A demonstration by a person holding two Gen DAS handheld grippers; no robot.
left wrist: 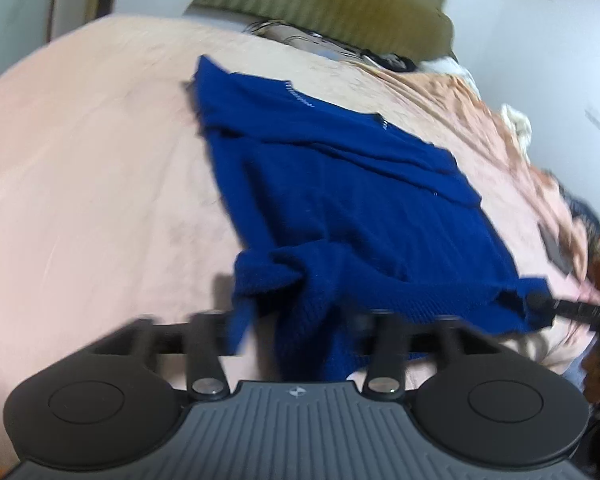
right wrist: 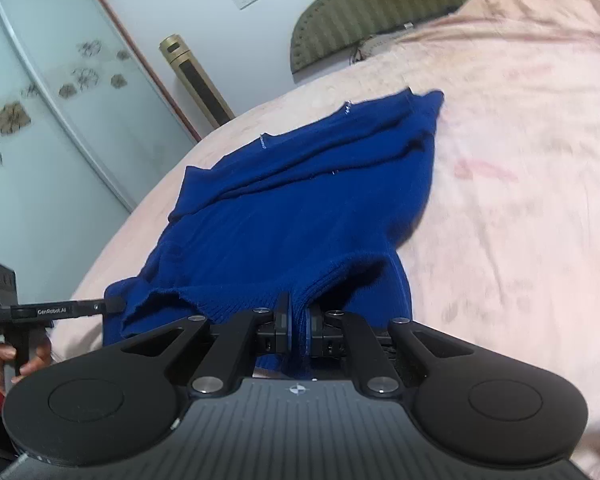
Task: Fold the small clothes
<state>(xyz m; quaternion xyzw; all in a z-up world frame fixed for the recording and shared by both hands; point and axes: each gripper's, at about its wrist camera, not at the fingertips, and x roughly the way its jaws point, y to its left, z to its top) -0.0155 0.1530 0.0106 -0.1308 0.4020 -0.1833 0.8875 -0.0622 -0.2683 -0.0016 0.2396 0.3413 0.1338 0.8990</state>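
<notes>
Blue sweater point(right wrist: 300, 216) hem in right tongs point(right wrist: 298, 326)

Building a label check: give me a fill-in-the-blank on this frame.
1. The garment lying on the bed is ____ in colour.
2. The right gripper is ____ on the garment's near edge.
3. The bedspread under the garment is ____.
Answers: blue; shut; pink
</notes>
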